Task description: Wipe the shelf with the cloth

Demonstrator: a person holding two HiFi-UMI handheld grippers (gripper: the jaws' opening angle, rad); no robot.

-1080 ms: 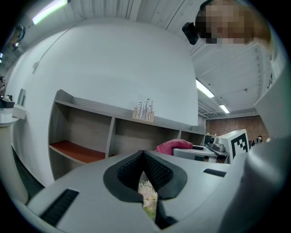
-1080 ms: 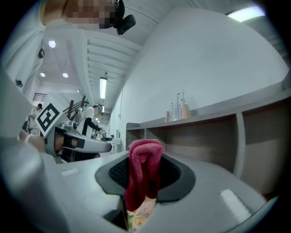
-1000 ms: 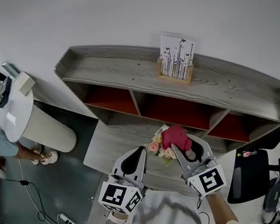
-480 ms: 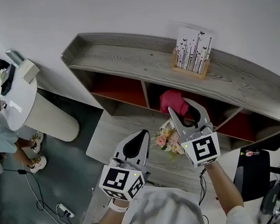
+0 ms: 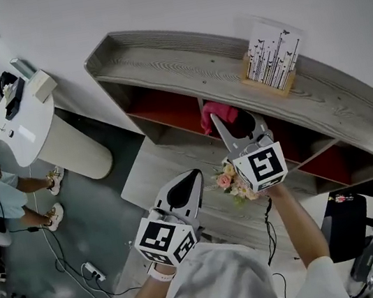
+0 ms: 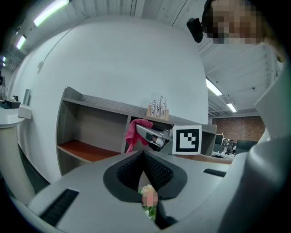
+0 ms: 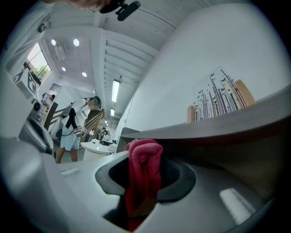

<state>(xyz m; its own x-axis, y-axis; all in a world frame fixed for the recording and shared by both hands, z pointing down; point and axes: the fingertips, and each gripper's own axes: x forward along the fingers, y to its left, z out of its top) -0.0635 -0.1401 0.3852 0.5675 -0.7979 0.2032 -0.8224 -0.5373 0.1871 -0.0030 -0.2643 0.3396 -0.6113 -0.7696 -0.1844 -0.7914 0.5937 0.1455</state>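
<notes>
Nearest the camera, the left gripper (image 5: 194,177) hangs low, jaws pressed together on nothing; just past a small bouquet (image 5: 233,181), the right gripper (image 5: 236,126) pinches the pink cloth (image 5: 214,113) at the mouth of the shelf (image 5: 180,68), under its top board; wiping looks not yet begun, with every surface left.

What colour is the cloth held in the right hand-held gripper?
The cloth is deep pink; it shows clearest in the right gripper view.
</notes>
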